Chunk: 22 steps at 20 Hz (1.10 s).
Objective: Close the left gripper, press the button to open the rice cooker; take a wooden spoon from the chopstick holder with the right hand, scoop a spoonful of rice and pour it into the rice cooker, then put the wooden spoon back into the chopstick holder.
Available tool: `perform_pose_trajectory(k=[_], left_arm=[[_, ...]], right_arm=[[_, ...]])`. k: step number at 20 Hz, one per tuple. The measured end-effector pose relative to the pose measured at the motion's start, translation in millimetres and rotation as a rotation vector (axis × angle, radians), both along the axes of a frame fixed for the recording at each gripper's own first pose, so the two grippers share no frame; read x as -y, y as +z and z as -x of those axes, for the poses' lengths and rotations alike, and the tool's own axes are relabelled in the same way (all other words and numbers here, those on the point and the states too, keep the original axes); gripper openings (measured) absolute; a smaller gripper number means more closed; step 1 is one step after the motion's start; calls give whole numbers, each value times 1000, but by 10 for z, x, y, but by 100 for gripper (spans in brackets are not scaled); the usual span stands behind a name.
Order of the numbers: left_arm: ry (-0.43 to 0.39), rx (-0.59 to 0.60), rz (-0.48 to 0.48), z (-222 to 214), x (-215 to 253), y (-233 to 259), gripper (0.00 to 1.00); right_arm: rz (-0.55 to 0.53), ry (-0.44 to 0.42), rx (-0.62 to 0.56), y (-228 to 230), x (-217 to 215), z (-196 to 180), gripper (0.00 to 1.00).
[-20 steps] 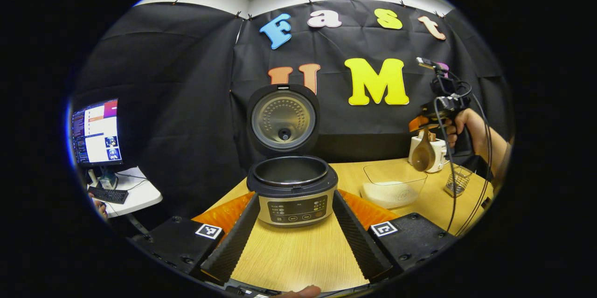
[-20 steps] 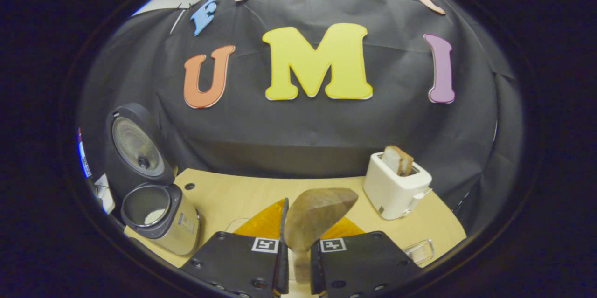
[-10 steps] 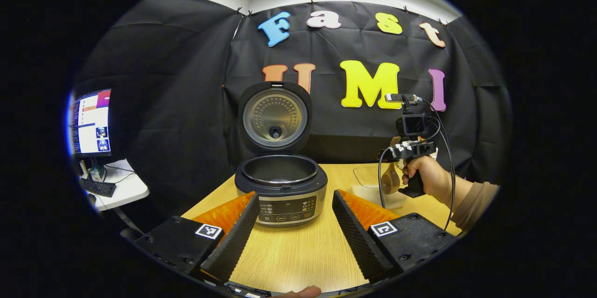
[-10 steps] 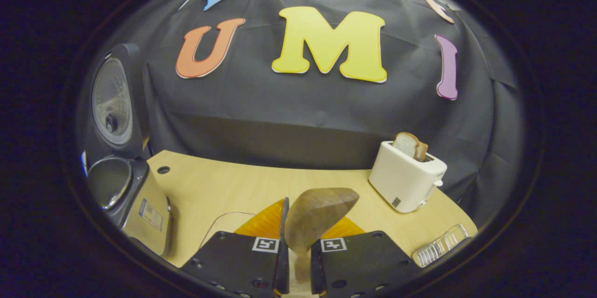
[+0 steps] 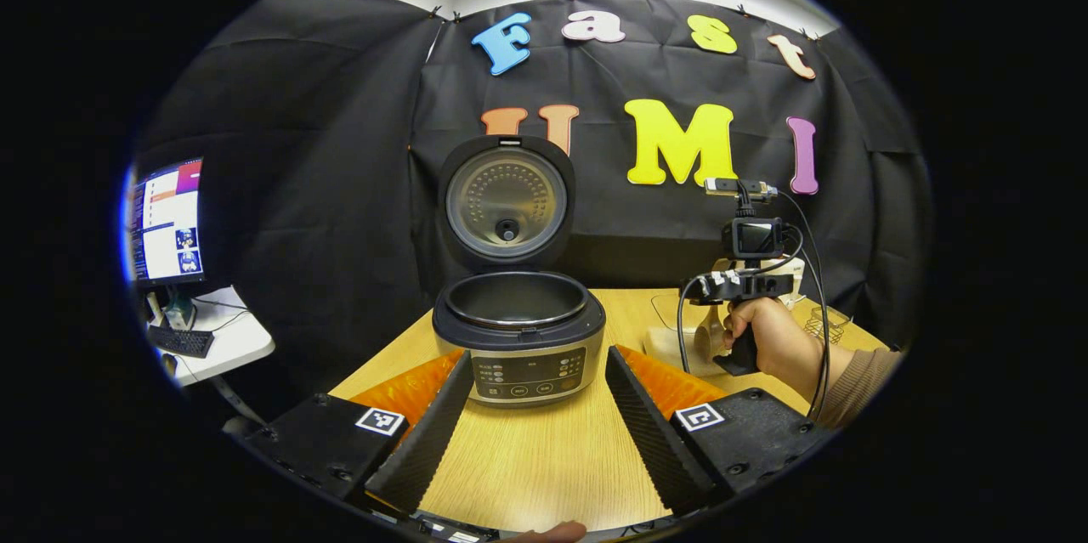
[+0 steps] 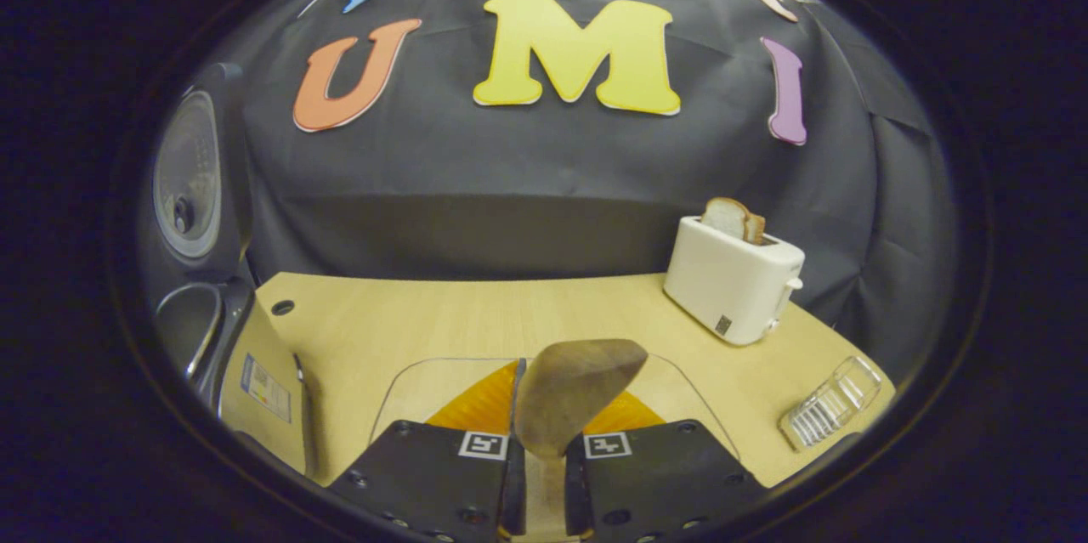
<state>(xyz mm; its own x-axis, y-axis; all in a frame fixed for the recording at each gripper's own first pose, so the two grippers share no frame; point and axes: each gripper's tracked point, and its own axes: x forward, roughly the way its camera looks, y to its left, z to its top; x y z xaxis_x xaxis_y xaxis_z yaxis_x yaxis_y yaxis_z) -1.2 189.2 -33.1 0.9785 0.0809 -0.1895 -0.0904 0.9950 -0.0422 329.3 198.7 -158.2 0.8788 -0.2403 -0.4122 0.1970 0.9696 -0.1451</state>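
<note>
The rice cooker (image 5: 518, 339) stands mid-table with its lid (image 5: 506, 203) raised and its pot showing. My left gripper (image 5: 544, 441) is open in front of the cooker, a finger on each side and nothing between them. A hand holds my right gripper (image 5: 738, 286) over the clear rice bowl (image 5: 667, 343), to the right of the cooker. That right gripper (image 6: 541, 475) is shut on the handle of the wooden spoon (image 6: 569, 394), whose head points forward above the bowl's rim (image 6: 399, 377). The wire chopstick holder (image 5: 824, 324) stands further right.
A white toaster (image 6: 731, 275) with bread in it stands at the back right, near the chopstick holder (image 6: 829, 414). The cooker (image 6: 221, 347) is at the left edge of the right gripper view. A monitor (image 5: 166, 220) and keyboard sit on a side desk, left of the table.
My right gripper carried the spoon left and down from beside the toaster to just over the rice bowl. The left gripper stayed open and barely shifted.
</note>
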Motion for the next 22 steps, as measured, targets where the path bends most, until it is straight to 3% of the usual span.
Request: perform_pose_trajectory(k=[6,10,19,22], left_arm=[[-3,-3,10,0,22,-5,100],[-19,-4,10,-13,95,-9,99],[-29,-20,3,-54,155,-75,100],[-29,-34,5,-66,166,-118,100]], right_arm=[[-186,-66,-80,-49,55,238,18],[-320,-81,-252,-242,185,594,17],[-574,-43,-276,-235,232,563,14],[-586,-36,-294,-260,222,552,12]])
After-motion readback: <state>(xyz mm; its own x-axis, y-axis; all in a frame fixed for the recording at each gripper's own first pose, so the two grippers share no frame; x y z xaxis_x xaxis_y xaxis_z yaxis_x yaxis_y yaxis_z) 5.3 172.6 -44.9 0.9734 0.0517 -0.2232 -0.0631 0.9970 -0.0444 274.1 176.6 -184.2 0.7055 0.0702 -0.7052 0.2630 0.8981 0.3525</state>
